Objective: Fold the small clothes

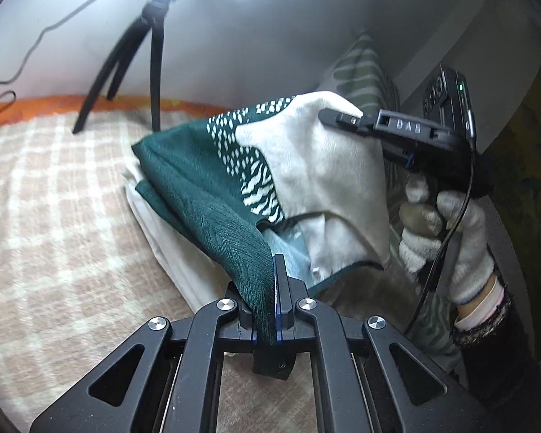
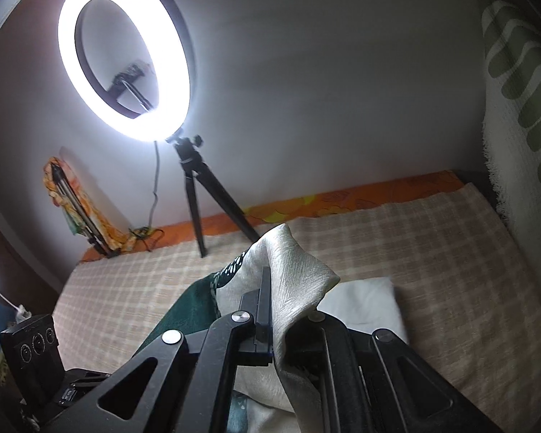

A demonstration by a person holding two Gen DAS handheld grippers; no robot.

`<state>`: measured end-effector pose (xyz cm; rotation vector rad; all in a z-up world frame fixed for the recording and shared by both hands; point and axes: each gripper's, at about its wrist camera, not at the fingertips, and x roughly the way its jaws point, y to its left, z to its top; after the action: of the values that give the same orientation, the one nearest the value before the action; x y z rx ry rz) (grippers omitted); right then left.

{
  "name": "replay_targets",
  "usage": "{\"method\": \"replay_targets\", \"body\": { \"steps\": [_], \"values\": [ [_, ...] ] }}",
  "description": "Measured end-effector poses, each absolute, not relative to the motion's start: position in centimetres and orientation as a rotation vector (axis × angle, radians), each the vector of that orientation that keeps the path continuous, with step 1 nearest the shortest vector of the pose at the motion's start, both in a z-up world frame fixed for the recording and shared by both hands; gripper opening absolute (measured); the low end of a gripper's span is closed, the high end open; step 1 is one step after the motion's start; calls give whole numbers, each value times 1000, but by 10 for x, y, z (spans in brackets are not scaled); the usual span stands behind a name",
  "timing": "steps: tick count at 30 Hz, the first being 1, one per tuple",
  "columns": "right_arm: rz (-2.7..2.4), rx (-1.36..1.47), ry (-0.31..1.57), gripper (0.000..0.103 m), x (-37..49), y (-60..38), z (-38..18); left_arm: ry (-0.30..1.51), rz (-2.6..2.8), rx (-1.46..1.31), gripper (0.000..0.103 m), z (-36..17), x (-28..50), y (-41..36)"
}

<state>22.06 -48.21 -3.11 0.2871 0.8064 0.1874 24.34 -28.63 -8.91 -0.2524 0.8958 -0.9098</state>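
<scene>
Above the checked blanket [image 1: 54, 198] on the bed, a green-and-cream cloth [image 1: 212, 180] hangs lifted. The left hand-held gripper [image 1: 275, 270] is clenched on its green edge; the right hand-held gripper [image 2: 270, 288], in a gloved hand [image 1: 447, 238], pinches its cream corner.
</scene>
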Motion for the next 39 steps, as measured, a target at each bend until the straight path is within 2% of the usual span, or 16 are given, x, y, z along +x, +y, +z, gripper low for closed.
{"method": "replay_targets", "body": {
  "steps": [10, 12, 14, 17, 20, 21, 22, 27, 34, 35, 37, 39],
  "values": [
    [178, 277, 866, 1, 240, -504, -57, 921, -888, -175, 4, -100, 235, -298],
    [168, 253, 881, 4, 244, -503, -62, 921, -884, -154, 4, -100, 234, -299],
    [111, 217, 906, 13, 247, -505, -66, 919, -879, -135, 4, -97, 232, -299],
    [-28, 190, 921, 35, 248, -516, -69, 928, -875, -107, 13, -93, 229, -300],
    [-125, 180, 891, 35, 241, -524, -62, 941, -854, -65, 32, -89, 223, -303],
    [-133, 168, 877, 36, 238, -521, -59, 941, -854, -53, 43, -88, 220, -303],
    [-129, 150, 860, 35, 235, -515, -55, 926, -849, -42, 46, -84, 216, -301],
    [13, 97, 822, 35, 228, -479, -51, 915, -839, -75, 46, -76, 208, -282],
    [99, 109, 861, 35, 246, -439, -82, 860, -779, -11, 46, -57, 190, -257],
    [101, 105, 876, 35, 247, -435, -89, 845, -761, 11, 47, -54, 186, -253],
    [100, 83, 900, 35, 245, -425, -102, 813, -725, 53, 58, -49, 178, -247],
    [102, 82, 914, 36, 241, -421, -113, 784, -686, 85, 62, -44, 171, -241]
  ]
}}
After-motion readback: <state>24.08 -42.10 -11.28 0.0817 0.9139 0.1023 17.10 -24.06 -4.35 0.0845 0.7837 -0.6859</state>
